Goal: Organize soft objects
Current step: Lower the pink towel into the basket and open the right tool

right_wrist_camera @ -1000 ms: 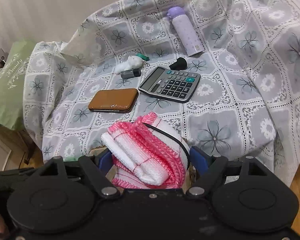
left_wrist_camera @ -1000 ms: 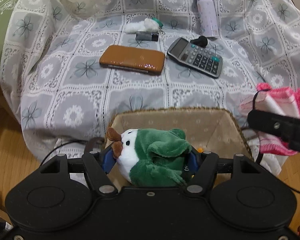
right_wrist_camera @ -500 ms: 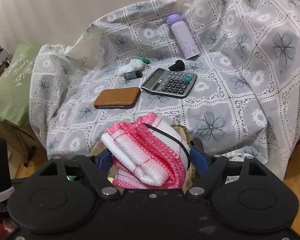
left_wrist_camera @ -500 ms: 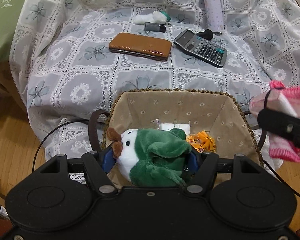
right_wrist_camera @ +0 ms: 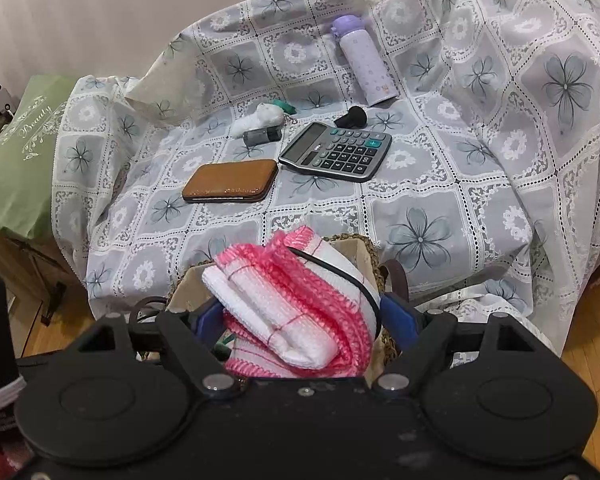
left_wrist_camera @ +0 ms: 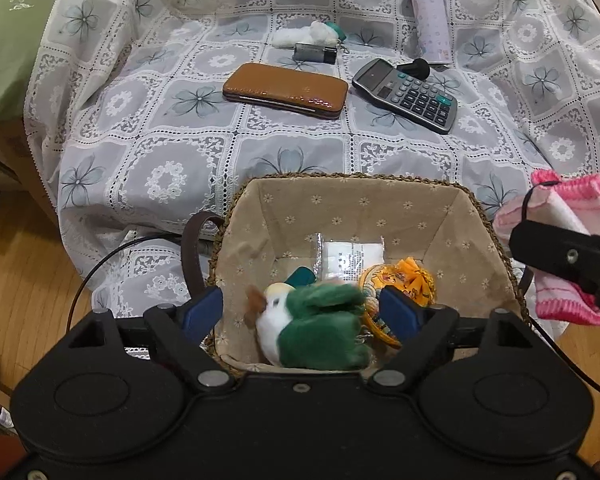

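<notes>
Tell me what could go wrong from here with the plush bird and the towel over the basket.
1. The left hand-held gripper has just been opening, and its pads stand clear of the blurred plush bird. The bird sits near the basket's near wall, so it might catch on the rim.
2. The right hand-held gripper grips the pink towel beside the basket's right rim; released there, it may drape outside.
3. A black cord crosses the towel and could snag.
</notes>
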{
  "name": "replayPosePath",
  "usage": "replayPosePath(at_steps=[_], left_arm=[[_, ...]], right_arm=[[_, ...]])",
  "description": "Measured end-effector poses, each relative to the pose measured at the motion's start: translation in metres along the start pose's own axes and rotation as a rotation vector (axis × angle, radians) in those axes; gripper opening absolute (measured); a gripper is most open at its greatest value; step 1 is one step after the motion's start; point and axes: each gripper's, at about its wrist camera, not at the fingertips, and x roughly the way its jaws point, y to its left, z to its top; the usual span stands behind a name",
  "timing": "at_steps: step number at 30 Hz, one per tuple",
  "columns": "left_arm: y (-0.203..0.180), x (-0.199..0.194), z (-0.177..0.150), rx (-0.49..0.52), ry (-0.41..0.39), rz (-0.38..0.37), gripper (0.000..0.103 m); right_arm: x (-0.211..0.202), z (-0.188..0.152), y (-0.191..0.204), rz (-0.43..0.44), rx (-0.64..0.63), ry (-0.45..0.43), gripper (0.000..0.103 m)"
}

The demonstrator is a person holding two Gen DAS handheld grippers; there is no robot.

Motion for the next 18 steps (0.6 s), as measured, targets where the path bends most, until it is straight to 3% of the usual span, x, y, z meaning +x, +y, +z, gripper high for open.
replayPosePath(at_steps=[18], left_arm=[[0.0037, -0.0038, -0.0041, 0.0, 0.012, 0.035, 0.082]], right_arm=[[0.0083, 0.0, -0.002, -0.002, 0.013, 0.042, 0.082]])
